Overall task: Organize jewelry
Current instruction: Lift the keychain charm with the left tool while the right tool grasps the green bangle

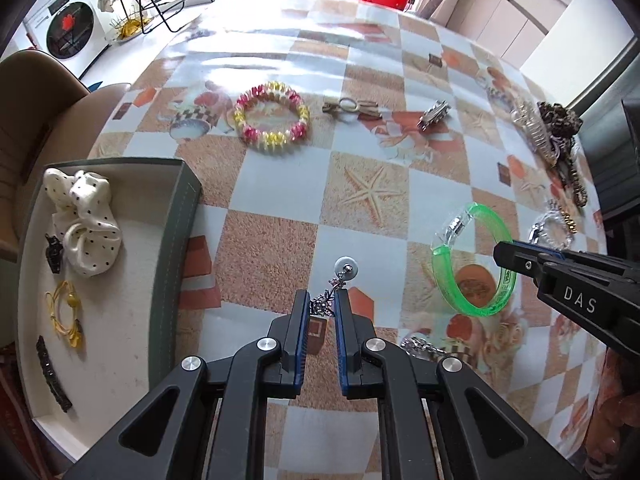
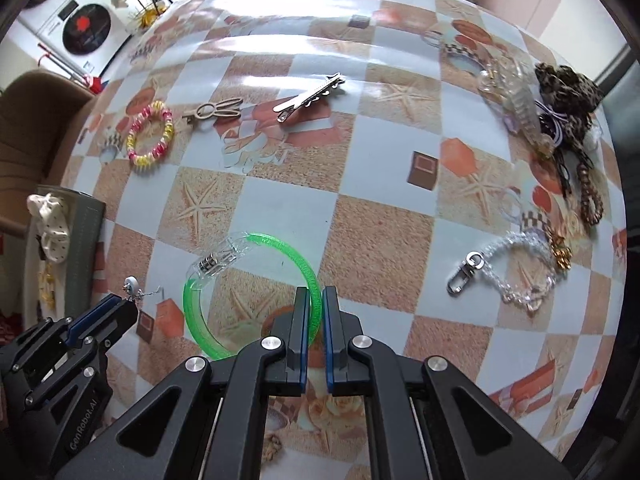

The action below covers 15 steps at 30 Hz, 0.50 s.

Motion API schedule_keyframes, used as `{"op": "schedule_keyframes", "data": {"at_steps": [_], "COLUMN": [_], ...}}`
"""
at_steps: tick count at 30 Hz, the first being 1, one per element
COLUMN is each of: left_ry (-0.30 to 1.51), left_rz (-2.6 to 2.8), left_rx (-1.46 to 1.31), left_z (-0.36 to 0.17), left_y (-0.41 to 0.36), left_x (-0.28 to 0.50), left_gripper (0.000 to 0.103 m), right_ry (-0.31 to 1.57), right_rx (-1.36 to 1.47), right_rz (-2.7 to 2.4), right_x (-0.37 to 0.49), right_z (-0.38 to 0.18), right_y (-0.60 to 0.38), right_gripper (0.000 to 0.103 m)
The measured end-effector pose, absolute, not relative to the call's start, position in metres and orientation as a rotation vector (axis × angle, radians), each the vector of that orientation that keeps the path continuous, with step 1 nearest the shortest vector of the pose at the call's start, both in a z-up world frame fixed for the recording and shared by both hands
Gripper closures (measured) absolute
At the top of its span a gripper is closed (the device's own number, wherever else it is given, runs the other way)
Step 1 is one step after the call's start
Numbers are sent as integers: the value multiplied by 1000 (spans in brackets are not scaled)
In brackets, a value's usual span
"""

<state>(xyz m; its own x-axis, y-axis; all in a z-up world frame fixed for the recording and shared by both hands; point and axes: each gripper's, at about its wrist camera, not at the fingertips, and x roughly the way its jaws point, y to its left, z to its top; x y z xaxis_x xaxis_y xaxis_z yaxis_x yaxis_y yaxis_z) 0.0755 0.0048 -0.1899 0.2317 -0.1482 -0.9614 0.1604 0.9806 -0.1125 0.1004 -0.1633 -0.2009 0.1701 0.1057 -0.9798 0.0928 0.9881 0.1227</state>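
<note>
My left gripper (image 1: 322, 300) is shut on a silver dangling earring (image 1: 325, 305) whose round pale disc (image 1: 346, 271) sticks out past the fingertips, just above the table. In the right wrist view the same gripper (image 2: 130, 304) shows at the lower left with the earring (image 2: 132, 285) in it. My right gripper (image 2: 316, 296) is shut on the rim of a translucent green bangle (image 2: 256, 292) with a clear clasp section; in the left wrist view that bangle (image 1: 472, 264) hangs tilted from the right gripper (image 1: 505, 255).
A grey-green tray (image 1: 176, 264) at the left holds a dotted white scrunchie (image 1: 86, 216), yellow hair ties and dark clips. On the patterned tablecloth lie a pink-yellow bead bracelet (image 1: 274, 118), a bunny-shaped clip (image 1: 350, 107), a silver hair clip (image 2: 310, 96), a clear chain bracelet (image 2: 512, 272) and a leopard scrunchie pile (image 2: 568, 92).
</note>
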Motion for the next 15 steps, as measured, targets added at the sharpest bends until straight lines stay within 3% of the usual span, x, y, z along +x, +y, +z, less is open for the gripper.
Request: {"op": "schedule_keyframes", "data": {"at_steps": [15], "left_ry": [1250], "left_rz": [-252], "left_rx": [-17], "left_z": [-129], "left_y": [18], "left_x": [47], "left_gripper": [88], "right_ry": [1374], "right_rx": [233], "right_rz": [33], "right_x": [71], "right_z": [-161], "right_y": [-191], "right_gripper": [97]}}
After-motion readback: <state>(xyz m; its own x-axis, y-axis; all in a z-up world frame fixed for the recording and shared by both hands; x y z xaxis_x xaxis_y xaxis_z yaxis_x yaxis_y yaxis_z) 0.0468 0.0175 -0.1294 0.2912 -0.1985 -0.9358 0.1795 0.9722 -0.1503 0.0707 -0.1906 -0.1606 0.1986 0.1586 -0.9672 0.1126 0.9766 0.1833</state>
